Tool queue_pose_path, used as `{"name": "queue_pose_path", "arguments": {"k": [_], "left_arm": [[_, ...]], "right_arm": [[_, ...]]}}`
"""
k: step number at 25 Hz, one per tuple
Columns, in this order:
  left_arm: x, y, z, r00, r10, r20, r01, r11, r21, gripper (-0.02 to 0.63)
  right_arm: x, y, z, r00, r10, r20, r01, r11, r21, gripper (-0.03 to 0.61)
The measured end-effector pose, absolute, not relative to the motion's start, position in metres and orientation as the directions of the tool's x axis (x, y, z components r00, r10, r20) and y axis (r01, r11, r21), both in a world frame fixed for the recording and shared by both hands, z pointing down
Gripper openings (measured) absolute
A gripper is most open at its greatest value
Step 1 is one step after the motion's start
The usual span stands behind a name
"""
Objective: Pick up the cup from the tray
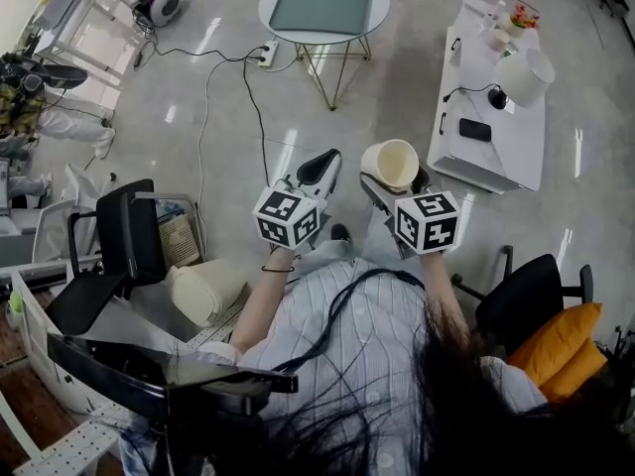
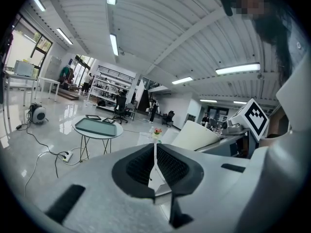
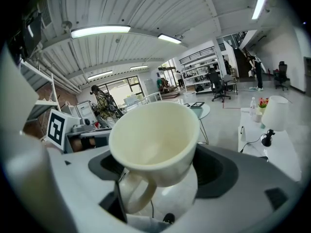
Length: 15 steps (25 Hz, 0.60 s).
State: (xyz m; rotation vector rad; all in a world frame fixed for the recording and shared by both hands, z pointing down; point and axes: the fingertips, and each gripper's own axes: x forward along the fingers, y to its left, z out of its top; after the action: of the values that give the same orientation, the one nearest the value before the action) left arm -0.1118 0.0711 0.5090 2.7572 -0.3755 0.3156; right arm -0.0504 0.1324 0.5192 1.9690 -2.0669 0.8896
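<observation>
Head view: gripping a cup in the right gripper, lifted in the air in front of the chest, mouth turned upward. Holding the left gripper just beside it, at about the same height. Standing well apart from the tray, which lies on a round counter ahead across the floor.

Left gripper view: looking along the left gripper, jaws clenched with the dark pads pressed together. Seeing the tray far off on the counter, and the pale side of the cup close by to the right.

Right gripper view: grasping the cup between the jaws of the right gripper, tilted, with its open mouth facing the camera and its handle hanging low on the near side. Clamping probably on the lower body, though the rim is hiding the exact contact.
</observation>
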Motion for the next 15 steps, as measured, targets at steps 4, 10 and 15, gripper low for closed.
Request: {"name": "queue_pose_path", "arguments": {"k": [4, 10, 15], "left_arm": [[-0.115, 0.068, 0.509, 0.942, -0.221, 0.252, -0.294, -0.907, 0.302, 0.014], [-0.121, 0.068, 0.515, 0.938, -0.230, 0.260, -0.308, -0.899, 0.313, 0.014], [-0.123, 0.068, 0.517, 0.934, -0.241, 0.263, -0.321, -0.891, 0.321, 0.014]], "right_arm": [[-0.054, 0.129, 0.518, -0.126, -0.861, 0.492, -0.954, -0.032, -0.299, 0.403], [-0.057, 0.129, 0.518, -0.133, -0.857, 0.497, -0.953, -0.027, -0.300, 0.403], [-0.059, 0.130, 0.519, -0.145, -0.852, 0.503, -0.954, -0.014, -0.299, 0.403]]}}
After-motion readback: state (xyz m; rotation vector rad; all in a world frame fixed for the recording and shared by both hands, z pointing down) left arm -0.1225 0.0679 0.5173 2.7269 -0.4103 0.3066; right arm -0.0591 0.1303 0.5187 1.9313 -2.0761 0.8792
